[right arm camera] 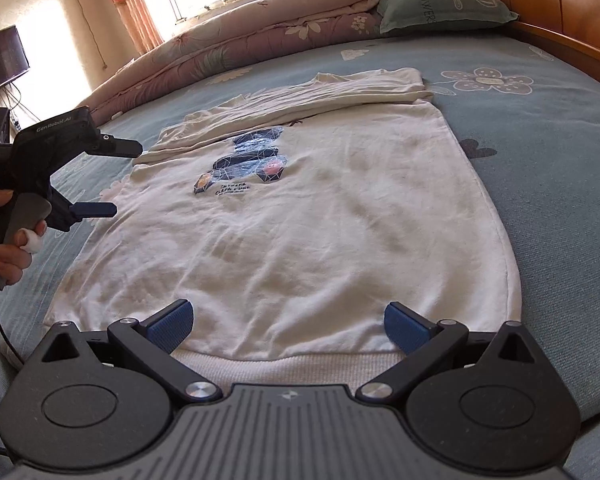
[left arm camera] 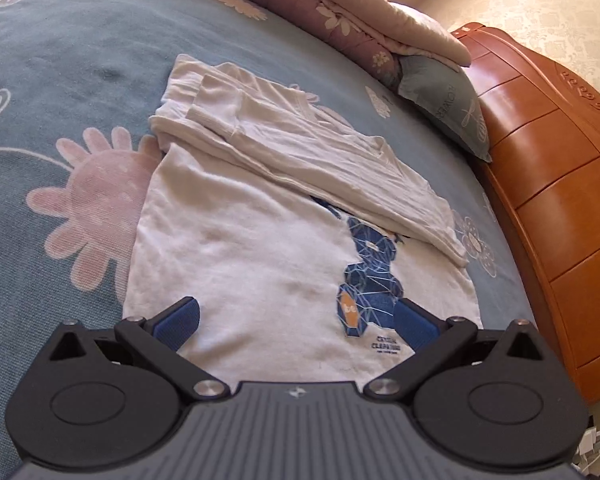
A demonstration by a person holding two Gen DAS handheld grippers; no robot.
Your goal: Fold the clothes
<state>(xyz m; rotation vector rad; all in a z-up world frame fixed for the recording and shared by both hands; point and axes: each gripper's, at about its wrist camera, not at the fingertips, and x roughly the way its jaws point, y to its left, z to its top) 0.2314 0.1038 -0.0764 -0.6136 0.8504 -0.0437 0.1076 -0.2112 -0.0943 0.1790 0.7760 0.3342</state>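
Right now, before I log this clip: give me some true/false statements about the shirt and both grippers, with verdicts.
1. The white shirt lies on the bedsheet with its top part folded over. True.
2. The left hand-held gripper is shut on a sleeve. False: its jaws are open and hold nothing.
3. The right hand-held gripper is open at the shirt's ribbed hem. True.
4. The shirt's blue print is fully covered. False: only the folded part overlaps it.
5. A pillow rests by the wooden headboard. True.
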